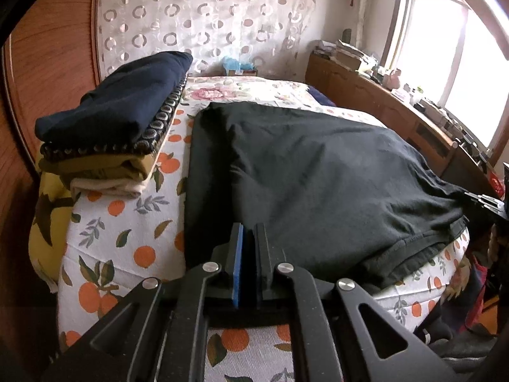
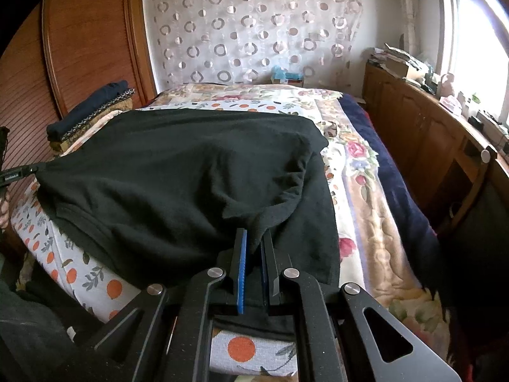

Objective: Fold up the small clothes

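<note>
The bed (image 2: 359, 172) in its orange-print cover is carrying everything, and most of its near half is lying under the black shirt (image 1: 318, 172) I am folding. The shirt is stretching from the near edge toward the middle of the bed, with one side already doubled over onto itself — the fold is showing as a raised flap in the right wrist view. I judge the job part done: a stack of folded clothes (image 1: 117, 127) is sitting at the near left corner of the bed, just beside the shirt, while this shirt is needing more folds before it can join the stack.

My right tongs (image 2: 254, 238) are pinching the shirt's cloth at the near edge, the jaws closed on it. My left tongs (image 1: 249, 232) are drawn narrow at the shirt's near hem — they look to be gripping it too.
</note>
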Demonstrator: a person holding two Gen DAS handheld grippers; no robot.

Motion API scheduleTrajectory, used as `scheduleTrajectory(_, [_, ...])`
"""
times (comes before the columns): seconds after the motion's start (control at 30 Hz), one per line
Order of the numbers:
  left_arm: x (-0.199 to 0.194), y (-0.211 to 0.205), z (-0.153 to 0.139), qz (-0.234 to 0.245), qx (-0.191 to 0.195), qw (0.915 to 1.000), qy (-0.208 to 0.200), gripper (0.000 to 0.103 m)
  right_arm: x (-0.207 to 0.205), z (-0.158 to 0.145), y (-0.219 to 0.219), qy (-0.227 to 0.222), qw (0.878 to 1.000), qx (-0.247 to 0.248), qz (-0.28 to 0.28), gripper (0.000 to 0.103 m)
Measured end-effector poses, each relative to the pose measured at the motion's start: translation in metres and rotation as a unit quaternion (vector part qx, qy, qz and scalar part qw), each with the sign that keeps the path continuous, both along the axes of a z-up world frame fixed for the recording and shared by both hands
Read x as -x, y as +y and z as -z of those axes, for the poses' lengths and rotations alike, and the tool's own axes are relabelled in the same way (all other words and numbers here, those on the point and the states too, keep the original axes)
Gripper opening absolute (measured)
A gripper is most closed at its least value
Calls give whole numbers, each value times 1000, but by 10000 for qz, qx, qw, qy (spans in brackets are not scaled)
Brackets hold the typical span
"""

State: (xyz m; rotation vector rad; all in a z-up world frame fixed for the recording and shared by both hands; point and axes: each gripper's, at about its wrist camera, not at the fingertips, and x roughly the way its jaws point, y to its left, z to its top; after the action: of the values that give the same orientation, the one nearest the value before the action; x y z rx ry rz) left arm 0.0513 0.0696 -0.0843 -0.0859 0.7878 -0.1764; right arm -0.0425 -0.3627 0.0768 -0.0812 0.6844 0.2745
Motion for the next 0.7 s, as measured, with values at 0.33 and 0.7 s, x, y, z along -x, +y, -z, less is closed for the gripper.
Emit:
scheduleTrajectory(0.33, [-1,3,2,-115,-37,9999,27,63,20,-12,-8,-262,9996,134,28,47])
scheduleTrajectory(0.7, [-5,5,14,-252,-150,9994,189,67,13,11,21,-228,9992,135,-302,62])
